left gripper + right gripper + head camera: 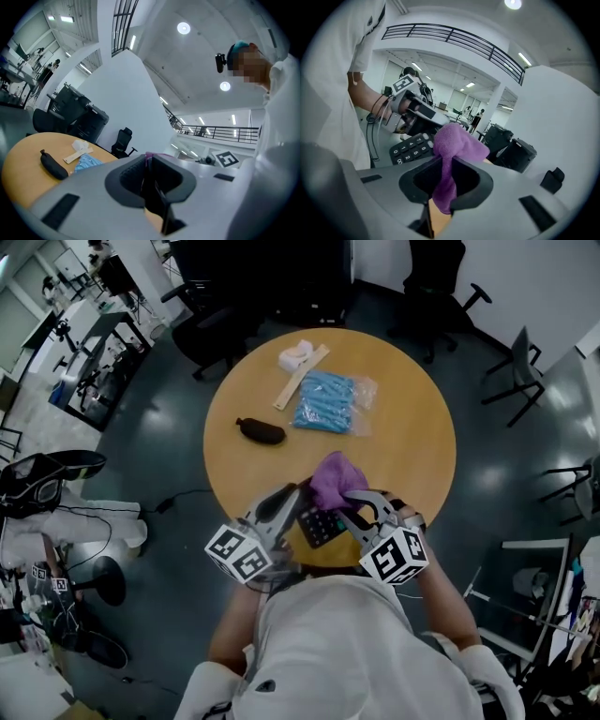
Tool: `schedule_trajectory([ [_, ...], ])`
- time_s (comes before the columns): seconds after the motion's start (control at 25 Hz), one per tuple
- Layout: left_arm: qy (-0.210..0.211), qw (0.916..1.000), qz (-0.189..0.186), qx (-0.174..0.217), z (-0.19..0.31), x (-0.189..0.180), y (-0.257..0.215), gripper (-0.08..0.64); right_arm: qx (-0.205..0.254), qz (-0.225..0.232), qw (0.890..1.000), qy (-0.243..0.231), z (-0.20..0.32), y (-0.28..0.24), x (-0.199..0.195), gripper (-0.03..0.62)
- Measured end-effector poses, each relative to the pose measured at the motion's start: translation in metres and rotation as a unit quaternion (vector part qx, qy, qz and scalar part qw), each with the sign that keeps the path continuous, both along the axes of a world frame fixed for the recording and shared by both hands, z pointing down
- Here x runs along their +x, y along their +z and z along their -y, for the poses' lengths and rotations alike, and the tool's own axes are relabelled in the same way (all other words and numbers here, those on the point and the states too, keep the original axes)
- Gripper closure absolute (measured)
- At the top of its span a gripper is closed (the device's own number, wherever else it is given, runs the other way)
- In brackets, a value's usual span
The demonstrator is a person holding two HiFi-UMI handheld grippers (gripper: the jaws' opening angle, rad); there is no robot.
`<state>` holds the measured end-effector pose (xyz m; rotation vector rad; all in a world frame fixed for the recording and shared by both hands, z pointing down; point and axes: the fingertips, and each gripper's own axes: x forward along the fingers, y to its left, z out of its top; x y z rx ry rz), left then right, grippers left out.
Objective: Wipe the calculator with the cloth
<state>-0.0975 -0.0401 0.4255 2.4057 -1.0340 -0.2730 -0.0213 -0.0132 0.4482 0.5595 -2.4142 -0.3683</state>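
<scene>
round wooden tabletop (422, 437) below both claws, ringed by dark floor and black office chairs (441, 277). over its near edge, left claw (298, 509) closed narrow on the calculator (322, 526) and holding it up off the tabletop, keys facing the head camera. in the left gripper view, only a thin dark slab, edge-on, pinched between the 2 jaws. just to the right of that, right claw (359, 505) clamped tight on the purple cloth (335, 482): 1 tail hanging down between the jaws, the rest bunched in a soft lump past the tips. lump sitting at the calculator's far end, over the edge of the keypad as seen from the right claw; touching or just above, cannot tell. claw tips angled in toward each other, calculator between them.

well beyond both claws on the tabletop: black pouch (261, 430) ahead of the left claw, blue packet in clear wrap (326, 401) straight ahead of the cloth, then farther out a pale wooden strip (300, 378) and a white wad (298, 354) at its end. all 4 lying flat, well apart from either claw. behind the claws, white shirt (356, 652) and bare forearms.
</scene>
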Motion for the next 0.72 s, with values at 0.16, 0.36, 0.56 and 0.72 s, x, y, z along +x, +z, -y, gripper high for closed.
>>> schedule_trajectory([
  [0.16, -0.009, 0.9999, 0.005, -0.010, 0.001, -0.007, 0.009, 0.509, -0.022, -0.025, 0.999, -0.032, -0.036, 0.024, -0.006, 0.525],
  [0.36, -0.003, 0.9997, 0.024, 0.000, 0.006, -0.010, 0.010, 0.509, -0.070, -0.058, 0.991, -0.096, -0.087, 0.053, -0.014, 0.525],
  [0.56, 0.048, 0.9892, 0.119, 0.070, 0.006, -0.003, 0.010, 0.509, -0.112, -0.020, 0.988, -0.107, -0.093, 0.041, 0.005, 0.525],
  [0.72, 0.087, 0.9744, 0.182, 0.099, 0.002, 0.011, 0.012, 0.509, -0.058, 0.064, 0.995, -0.044, -0.037, -0.036, 0.024, 0.525],
])
